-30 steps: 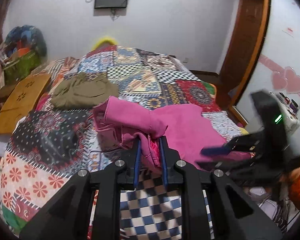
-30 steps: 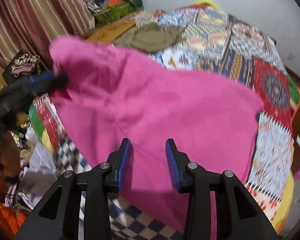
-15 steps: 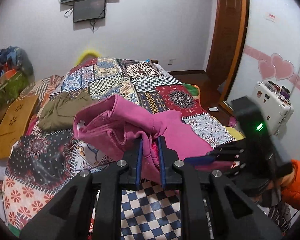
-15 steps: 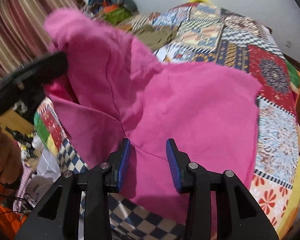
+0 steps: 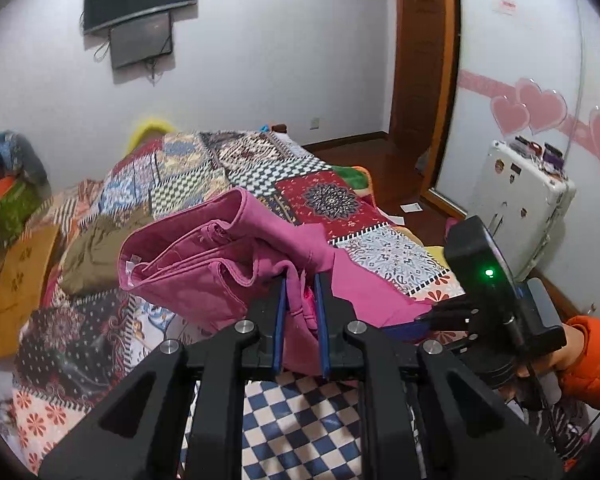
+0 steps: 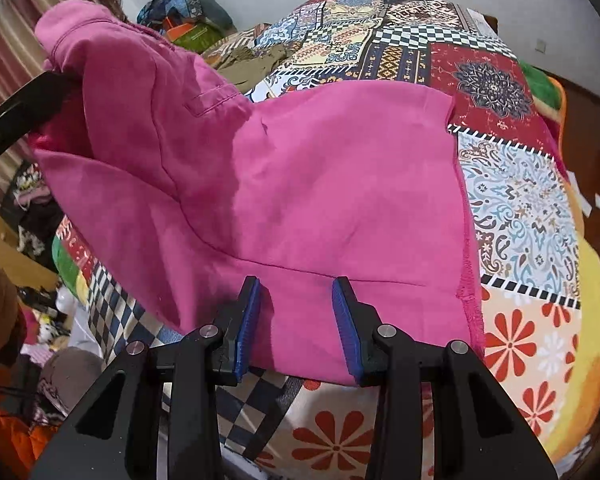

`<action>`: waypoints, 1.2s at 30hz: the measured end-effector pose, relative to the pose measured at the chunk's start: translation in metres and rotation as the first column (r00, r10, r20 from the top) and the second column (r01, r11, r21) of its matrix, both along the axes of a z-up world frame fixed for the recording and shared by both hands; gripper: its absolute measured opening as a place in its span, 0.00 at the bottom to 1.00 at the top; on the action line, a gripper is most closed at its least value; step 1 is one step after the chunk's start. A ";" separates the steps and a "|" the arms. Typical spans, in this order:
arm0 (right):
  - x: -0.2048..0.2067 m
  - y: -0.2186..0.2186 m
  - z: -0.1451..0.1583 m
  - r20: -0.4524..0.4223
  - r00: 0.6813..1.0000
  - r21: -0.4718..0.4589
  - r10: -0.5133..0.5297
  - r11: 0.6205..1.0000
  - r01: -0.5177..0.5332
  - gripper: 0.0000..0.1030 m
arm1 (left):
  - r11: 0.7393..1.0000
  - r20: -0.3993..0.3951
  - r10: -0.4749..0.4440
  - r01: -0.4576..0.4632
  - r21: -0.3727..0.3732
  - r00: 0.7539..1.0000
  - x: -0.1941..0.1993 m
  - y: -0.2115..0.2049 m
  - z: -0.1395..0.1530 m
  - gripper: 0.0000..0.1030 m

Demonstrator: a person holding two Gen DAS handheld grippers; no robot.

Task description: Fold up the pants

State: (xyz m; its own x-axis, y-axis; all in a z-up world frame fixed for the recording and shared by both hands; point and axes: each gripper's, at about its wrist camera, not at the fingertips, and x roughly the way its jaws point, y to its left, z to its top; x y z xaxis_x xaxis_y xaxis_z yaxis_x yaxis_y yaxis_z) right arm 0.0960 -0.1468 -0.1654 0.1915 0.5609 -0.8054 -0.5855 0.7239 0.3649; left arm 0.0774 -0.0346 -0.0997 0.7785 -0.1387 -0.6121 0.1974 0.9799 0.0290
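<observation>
Since a second ago you have lifted the waistband end of the pink pants [image 5: 204, 264] higher, so the open waist now hangs clear of the patchwork bedspread [image 5: 316, 192] at frame centre. At the left of the left wrist view a folded olive garment [image 5: 96, 256] lies on the spread beside a yellow-brown board [image 5: 16, 292]; a dark screen [image 5: 140, 20] hangs on the white wall at upper left, a wooden door frame [image 5: 424, 80] stands right of centre, and pink hearts [image 5: 528, 108] decorate the wall at far right above a white case [image 5: 516, 200]. No writing is legible; only a small white tag shows inside the waistband. Your left gripper [image 5: 300, 312] is clamped on a bunched fold of the waist. In the right wrist view the pants [image 6: 300, 184] drape from upper left down across the spread [image 6: 516, 208], smooth, one welt pocket showing. Your right gripper [image 6: 296, 328] has its jaws spread at the lower hem, fabric lying between them ungripped.
</observation>
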 end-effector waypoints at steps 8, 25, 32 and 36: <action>-0.004 -0.002 0.000 -0.001 1.000 0.023 -0.004 1.000 0.004 0.35 | 0.998 -0.003 -0.060 0.060 -0.014 0.998 0.010 -0.022 0.004 0.13; 0.010 -0.040 -0.011 -0.006 0.994 -0.017 -0.111 0.994 0.111 0.35 | 0.989 -0.025 -0.149 0.148 -0.014 0.989 0.020 -0.040 -0.003 0.12; 0.019 -0.039 -0.015 -0.044 0.993 0.029 -0.113 0.993 0.114 0.35 | 0.980 -0.048 -0.198 0.198 -0.012 0.979 0.025 -0.054 -0.008 0.12; 0.019 -0.043 -0.008 -0.034 0.992 0.039 -0.125 0.991 0.126 0.34 | 0.972 -0.080 -0.233 0.232 -0.025 0.969 0.032 -0.063 -0.014 0.08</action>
State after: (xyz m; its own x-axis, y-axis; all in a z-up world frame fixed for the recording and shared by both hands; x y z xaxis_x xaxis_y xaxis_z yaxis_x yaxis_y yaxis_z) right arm 0.1148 -0.1895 -0.1733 0.2375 0.5664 -0.7892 -0.4791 0.7750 0.4120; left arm 0.1096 -0.0977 -0.1135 0.6712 -0.3200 -0.6686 0.4212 0.9069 -0.0112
